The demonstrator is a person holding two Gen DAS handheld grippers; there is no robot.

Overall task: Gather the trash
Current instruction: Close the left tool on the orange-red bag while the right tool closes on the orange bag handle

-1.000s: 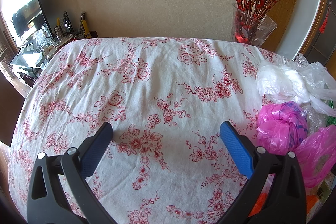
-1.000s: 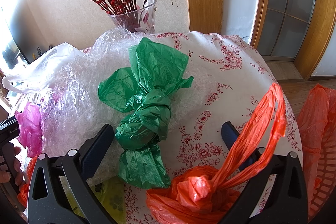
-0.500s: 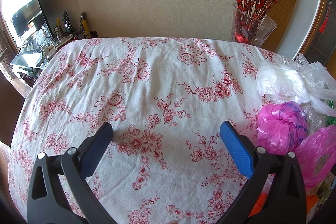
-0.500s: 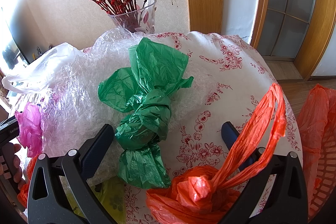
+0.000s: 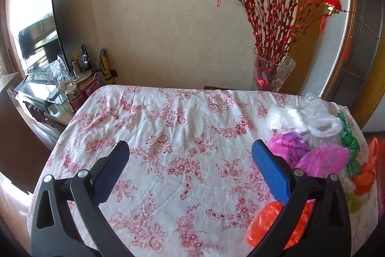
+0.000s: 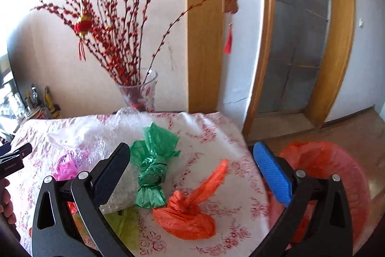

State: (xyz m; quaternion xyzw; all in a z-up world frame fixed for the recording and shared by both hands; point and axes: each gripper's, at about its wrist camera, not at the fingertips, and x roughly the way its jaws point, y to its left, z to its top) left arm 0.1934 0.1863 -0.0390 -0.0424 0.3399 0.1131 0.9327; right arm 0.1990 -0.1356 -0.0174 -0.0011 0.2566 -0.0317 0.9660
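both grippers agape – left gripper (image 5: 190, 151), right gripper (image 6: 192, 151)

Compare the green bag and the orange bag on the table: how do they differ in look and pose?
The green bag is twisted tight in the middle and flares at both ends like a wrapped sweet; the orange bag is a round bundle with one long tail pointing up and to the right. The green bag lies partly on clear bubble wrap; the orange bag lies straight on the flowered tablecloth, nearer the camera. Both are knotted thin plastic, and no tool holds either.
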